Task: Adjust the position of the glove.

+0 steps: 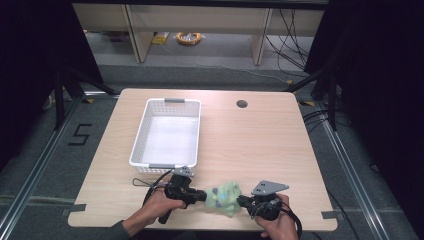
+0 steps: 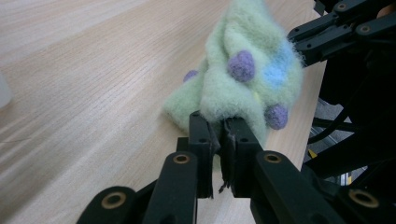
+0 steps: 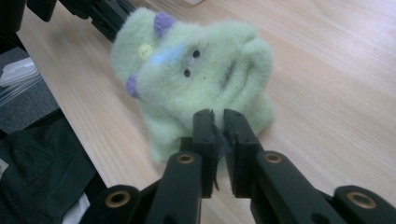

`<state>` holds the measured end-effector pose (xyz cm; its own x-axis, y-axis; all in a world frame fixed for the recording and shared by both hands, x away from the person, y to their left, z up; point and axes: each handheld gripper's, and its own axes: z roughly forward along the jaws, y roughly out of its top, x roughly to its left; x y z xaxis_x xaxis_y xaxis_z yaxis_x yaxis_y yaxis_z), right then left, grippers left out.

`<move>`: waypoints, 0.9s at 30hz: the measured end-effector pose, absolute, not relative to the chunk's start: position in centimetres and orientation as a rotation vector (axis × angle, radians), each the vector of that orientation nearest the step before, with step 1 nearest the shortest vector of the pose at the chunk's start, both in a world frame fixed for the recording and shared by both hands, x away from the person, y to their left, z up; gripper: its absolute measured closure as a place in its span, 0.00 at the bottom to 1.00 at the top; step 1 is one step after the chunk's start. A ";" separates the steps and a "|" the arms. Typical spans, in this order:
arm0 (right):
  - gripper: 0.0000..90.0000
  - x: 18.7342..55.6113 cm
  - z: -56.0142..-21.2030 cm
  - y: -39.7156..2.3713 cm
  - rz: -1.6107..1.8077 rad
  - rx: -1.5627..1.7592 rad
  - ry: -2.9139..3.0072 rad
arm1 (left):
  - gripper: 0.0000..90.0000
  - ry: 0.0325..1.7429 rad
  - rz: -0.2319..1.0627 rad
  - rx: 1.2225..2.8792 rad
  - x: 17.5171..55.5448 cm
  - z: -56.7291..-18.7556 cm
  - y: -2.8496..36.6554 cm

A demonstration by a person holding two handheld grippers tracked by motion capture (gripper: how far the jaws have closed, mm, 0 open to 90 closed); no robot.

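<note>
Two tools have hold of one soft thing: a pale green fuzzy sock (image 1: pixel 224 196) with purple and blue dots, bunched up at the near edge of the surface (image 1: pixel 260 140). I see it lying between my two hands, its body resting on the wood.

From the left gripper view, my left tool (image 2: pixel 218 128) has its jaws drawn together on one end of the sock (image 2: pixel 243 79), fleece pinched in the narrow slit between the pads. From the right gripper view, my right tool (image 3: pixel 219 123) is clamped on the opposite end of the sock (image 3: pixel 196 70), jaws likewise nearly together with a fold of fabric caught between them. That view shows a small yellow button and two dark specks on the fleece.

In the high view the left tool (image 1: pixel 199 195) comes in from the sock's left side and the right tool (image 1: pixel 242 201) from its right, both pointing inward toward each other. My left hand (image 1: pixel 157 205) and right hand (image 1: pixel 280 222) grip the handles at the bottom edge.

Beyond the sock, a white slotted basket (image 1: pixel 145 135) sits on the left half of the surface, its near end just behind the left tool. A round dark hole (image 1: pixel 242 104) marks the far side of the surface, well apart from everything else.
</note>
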<state>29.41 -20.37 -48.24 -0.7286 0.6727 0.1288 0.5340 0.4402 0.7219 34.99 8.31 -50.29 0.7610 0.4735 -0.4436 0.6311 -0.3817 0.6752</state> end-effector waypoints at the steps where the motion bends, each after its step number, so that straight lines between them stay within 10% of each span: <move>1: 1.00 29.2 -47.8 -20.5 1.181 1.045 2.515 | 0.92 0.816 -0.222 2.049 35.0 -50.0 8.4; 8: 1.00 28.3 -46.9 -20.1 1.237 1.028 2.510 | 0.92 0.783 -0.226 2.051 34.9 -49.5 8.4; 18: 0.73 29.2 -48.3 -19.8 1.069 1.049 2.514 | 0.92 0.810 -0.205 2.063 35.0 -49.7 8.3; 27: 0.89 29.5 -49.1 -18.9 0.971 0.962 2.569 | 0.92 0.824 -0.210 2.046 35.1 -50.2 8.1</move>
